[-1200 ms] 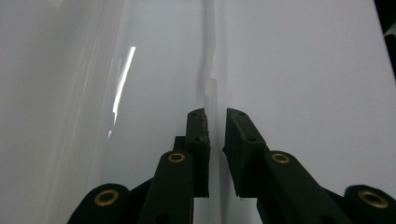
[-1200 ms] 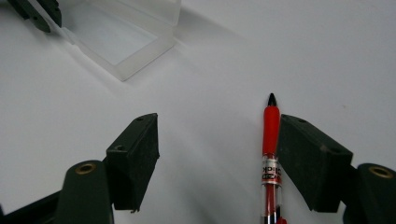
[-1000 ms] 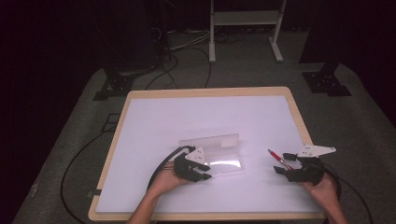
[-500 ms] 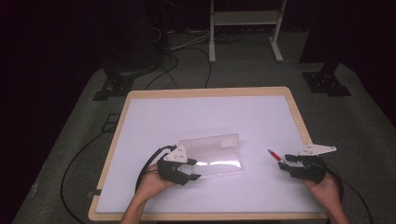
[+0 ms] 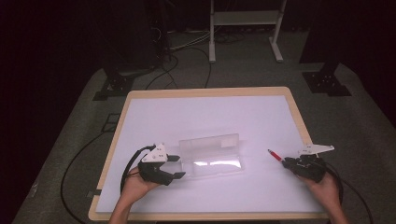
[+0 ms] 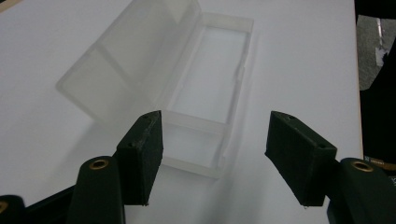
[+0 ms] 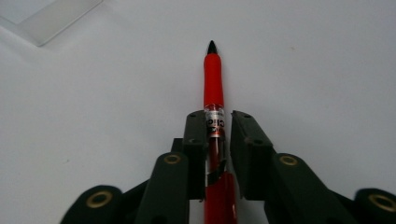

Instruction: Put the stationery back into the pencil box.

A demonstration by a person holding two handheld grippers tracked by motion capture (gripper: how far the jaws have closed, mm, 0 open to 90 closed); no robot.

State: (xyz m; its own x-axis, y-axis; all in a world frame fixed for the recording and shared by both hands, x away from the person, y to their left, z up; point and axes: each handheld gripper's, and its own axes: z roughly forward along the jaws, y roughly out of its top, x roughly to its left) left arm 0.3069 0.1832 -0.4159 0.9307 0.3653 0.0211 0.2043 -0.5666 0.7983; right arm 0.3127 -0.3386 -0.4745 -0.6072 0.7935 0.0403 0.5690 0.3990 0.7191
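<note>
A clear plastic case lies open near the front middle of the white table, its lid standing up at the back. My left gripper sits just left of the case, open; its jaws have just been opening and nothing is between them. In the left gripper view the case lies ahead of the spread jaws of the left gripper. A red pen lies at the front right. My right gripper has just closed its jaws on the pen, whose black tip points away from the right gripper.
The white tabletop has a wooden rim. Black cables trail over the grey floor on the left. A white stand and dark equipment feet are behind the table.
My left gripper has drawn back to the left, off the case, and opened its jaws. The right gripper's jaws have closed around the red pen, with the hand staying where it was.
</note>
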